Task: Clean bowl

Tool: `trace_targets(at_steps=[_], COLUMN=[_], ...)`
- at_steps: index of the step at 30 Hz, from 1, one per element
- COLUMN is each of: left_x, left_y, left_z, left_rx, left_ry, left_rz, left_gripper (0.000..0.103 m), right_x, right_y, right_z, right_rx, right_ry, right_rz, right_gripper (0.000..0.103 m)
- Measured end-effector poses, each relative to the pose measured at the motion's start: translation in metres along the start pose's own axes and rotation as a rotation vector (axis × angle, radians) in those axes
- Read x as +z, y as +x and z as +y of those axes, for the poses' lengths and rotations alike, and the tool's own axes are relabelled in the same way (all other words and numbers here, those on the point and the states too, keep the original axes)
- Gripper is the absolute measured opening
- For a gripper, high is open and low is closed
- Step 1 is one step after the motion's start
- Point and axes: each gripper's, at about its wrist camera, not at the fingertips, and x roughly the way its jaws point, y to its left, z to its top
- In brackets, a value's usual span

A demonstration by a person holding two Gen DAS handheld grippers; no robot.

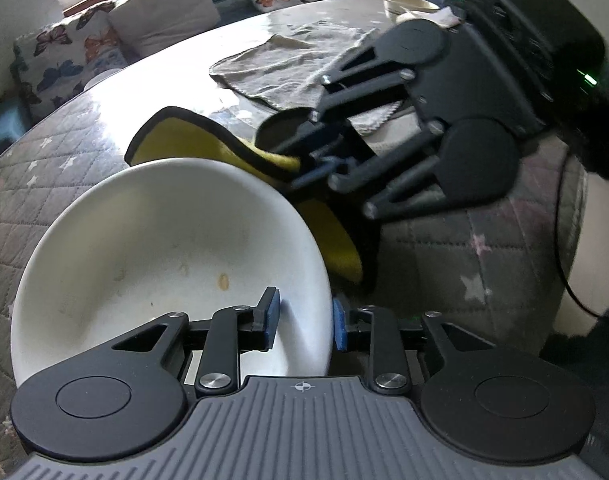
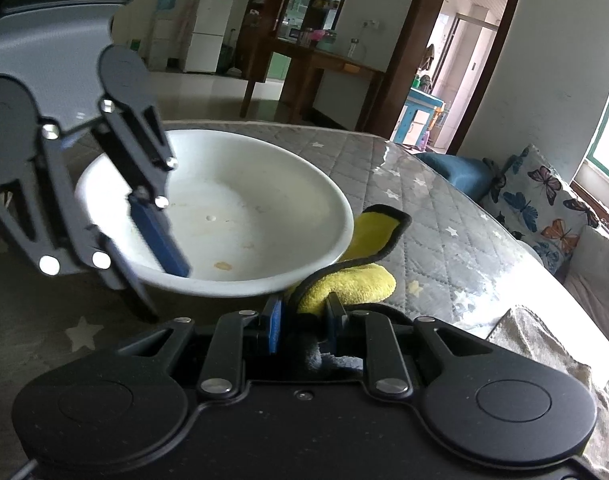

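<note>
Left gripper clamps the near rim of the wide, shallow white ceramic bowl, one blue pad inside the wall and one outside. Bowl is tilted, its open face turned toward the other tool; whether its base touches the table I cannot tell from either view.

Right gripper is closed on a thick yellow microfibre cloth with black edging. Cloth bunches just beside and behind the bowl's far rim and lies outside the bowl, not in it.

Both sit over the round table with its grey quilted star-print cover under clear plastic. A crumpled grey towel lies further back on the table.

Bowl interior shows a small tan food spot near the bottom and faint smears around it. So it is not clean at this moment.

Risks, as I judge them:
- Grip on the bowl is a pinch on one thin edge only. Glazed ceramic against small pads; a sideways push from the cloth could pivot the bowl or slip it free.
- If it drops, the plastic cover looks slick and it may slide.
- Cloth is held by one bunched corner; the loose flap could fold under and wipe nothing, or snag on the rim.
- The two tools stand close together, so a wipe toward the tan spot could knock the left fingers.
</note>
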Motion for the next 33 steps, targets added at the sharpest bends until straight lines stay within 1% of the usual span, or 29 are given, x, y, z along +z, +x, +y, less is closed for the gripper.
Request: trace_targets(at_steps=[7, 11, 16, 23, 33], left_x=[0.012, 0.015, 0.012, -0.001, -0.015], left_y=[0.006, 0.008, 0.005, -0.005, -0.013], left_z=[0.005, 0.005, 0.003, -0.002, -0.002], left_rx=[0.0, -0.004, -0.014, -0.063, -0.104], left_ry=[-0.053, -0.049, -0.012, 0.061, 0.093], left_rz=[0.006, 0.0, -0.011, -0.009, -0.003], left_gripper=[0.032, 0.031, 0.029, 0.026, 0.025], right_x=[-0.003, -0.003, -0.005, -0.004, -0.001], right_y=[-0.011, -0.015, -0.021, -0.016, 0.0], right_z=[0.01, 0.012, 0.014, 0.01, -0.003], right_rx=[0.011, 0.016, 0.015, 0.018, 0.015], right_ry=[0.003, 0.004, 0.005, -0.002, -0.042], right_rz=[-0.001, 0.002, 0.006, -0.005, -0.004], right_gripper=[0.024, 0.024, 0.023, 0.023, 0.023])
